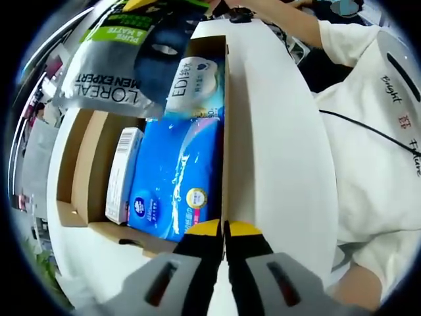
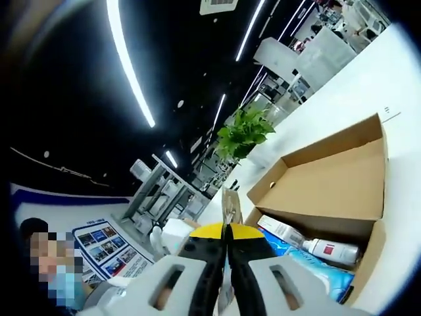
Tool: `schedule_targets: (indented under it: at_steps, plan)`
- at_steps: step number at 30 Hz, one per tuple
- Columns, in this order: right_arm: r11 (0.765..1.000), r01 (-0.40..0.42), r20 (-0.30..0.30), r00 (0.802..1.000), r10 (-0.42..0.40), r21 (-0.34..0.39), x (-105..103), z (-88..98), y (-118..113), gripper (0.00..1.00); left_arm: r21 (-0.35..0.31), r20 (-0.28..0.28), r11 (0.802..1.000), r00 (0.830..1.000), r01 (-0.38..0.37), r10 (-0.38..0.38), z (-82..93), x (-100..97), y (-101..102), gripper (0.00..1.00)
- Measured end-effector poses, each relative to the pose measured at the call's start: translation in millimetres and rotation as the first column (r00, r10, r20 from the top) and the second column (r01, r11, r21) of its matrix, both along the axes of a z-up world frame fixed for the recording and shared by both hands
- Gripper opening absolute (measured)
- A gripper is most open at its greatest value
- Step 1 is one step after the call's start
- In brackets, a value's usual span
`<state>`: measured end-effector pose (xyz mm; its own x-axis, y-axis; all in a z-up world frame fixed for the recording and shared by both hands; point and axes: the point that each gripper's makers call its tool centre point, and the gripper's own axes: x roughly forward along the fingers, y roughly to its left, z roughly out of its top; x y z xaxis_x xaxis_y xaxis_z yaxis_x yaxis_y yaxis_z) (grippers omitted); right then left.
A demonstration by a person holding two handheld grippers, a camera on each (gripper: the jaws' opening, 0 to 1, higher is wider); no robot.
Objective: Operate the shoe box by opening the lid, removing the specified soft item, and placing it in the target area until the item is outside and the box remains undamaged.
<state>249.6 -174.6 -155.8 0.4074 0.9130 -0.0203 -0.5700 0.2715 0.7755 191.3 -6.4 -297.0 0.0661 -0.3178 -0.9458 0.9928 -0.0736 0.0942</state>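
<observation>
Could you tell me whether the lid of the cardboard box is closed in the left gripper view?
No, the box is open, with a blue pack and a slim white carton lying uncovered inside.

Open shoe box (image 1: 75, 164) holds blue pack (image 1: 174, 174) (tissues).

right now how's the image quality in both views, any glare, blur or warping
Left gripper view: evenly lit, print on the blue pack sharp, the white table nearly washed out, the box edges bowed by the fisheye. Right gripper view: dark ceiling with glaring light strips, tilted horizon, the plant soft, the gripper close and slightly blurred.
</observation>
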Motion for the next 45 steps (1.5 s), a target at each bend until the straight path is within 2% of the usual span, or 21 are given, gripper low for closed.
schedule_targets:
  at_steps: [4,9,13,17,31,39,41,45]
  plan:
    - [1.0,0.004,0.0,1.0,-0.004,-0.015,-2.6,-2.4,-4.3,0.0,-0.007,0.002,1.0,1.0,-0.001,0.001,0.0,-0.2,0.2,0.02]
    - [1.0,0.001,-0.007,1.0,-0.001,0.011,-3.1,2.3,-7.6,0.0,0.003,-0.003,1.0,1.0,-0.003,0.003,-0.4,-0.1,0.2,0.01]
    - [1.0,0.0,-0.024,1.0,0.0,0.016,-2.6,-1.1,-7.5,0.0,-0.013,0.004,1.0,1.0,0.003,-0.003,0.0,-0.2,-0.1,0.02]
    - [1.0,0.003,-0.038,0.999,-0.002,0.028,-1.4,-1.4,-12.1,0.0,0.0,-0.007,1.0,1.0,0.003,-0.003,-0.3,0.4,-0.2,0.01]
    - [0.998,0.017,-0.049,0.999,-0.013,0.066,-9.6,6.2,-21.6,0.0,0.003,-0.011,1.0,1.0,-0.002,0.002,-0.2,0.9,0.9,0.01]
    - [0.995,0.025,-0.053,0.998,-0.02,0.095,-7.8,22.6,-41.3,0.0,-0.003,-0.009,1.0,1.0,0.001,-0.001,-0.3,0.3,1.4,0.01]
    - [0.992,0.021,-0.075,0.997,-0.012,0.125,-11.4,24.3,-45.6,0.0,0.0,-0.01,1.0,1.0,0.0,0.0,-0.5,0.4,1.5,0.01]
    - [0.99,0.028,-0.071,0.997,-0.018,0.136,-15.3,22.8,-56.5,0.0,-0.009,-0.006,1.0,1.0,0.005,-0.005,-0.4,0.4,1.4,0.01]
